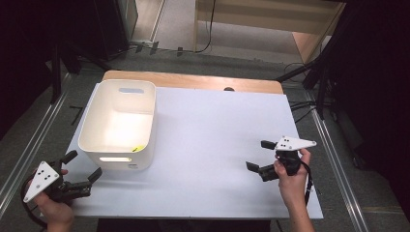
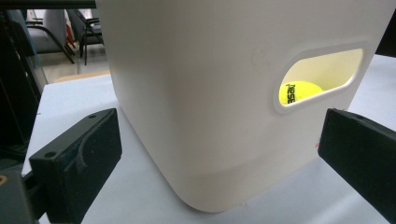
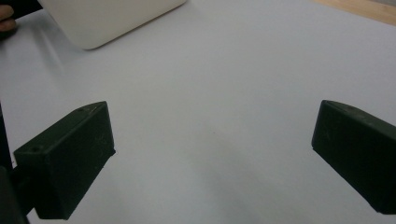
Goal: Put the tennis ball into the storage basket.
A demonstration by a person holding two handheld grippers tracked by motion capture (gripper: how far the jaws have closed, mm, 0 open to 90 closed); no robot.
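A white plastic bin (image 1: 118, 123) stands on the left half of the white sheet (image 1: 217, 145). Through its handle slot I see a yellow tennis ball (image 2: 299, 92) inside; in the high view a sliver of the ball (image 1: 138, 149) peeks over the near rim. My left gripper (image 1: 83, 165) is open at the bin's near left corner, its jaws (image 2: 219, 128) apart and level with the bin wall (image 2: 201, 93), touching nothing. My right gripper (image 1: 259, 155) is open over bare sheet at the right, jaws (image 3: 212, 123) wide with nothing between them.
The wooden table edge (image 1: 193, 79) runs behind the sheet. The bin's corner (image 3: 107, 18) lies far off in the right gripper view. Dark stands and cables flank the table on the floor.
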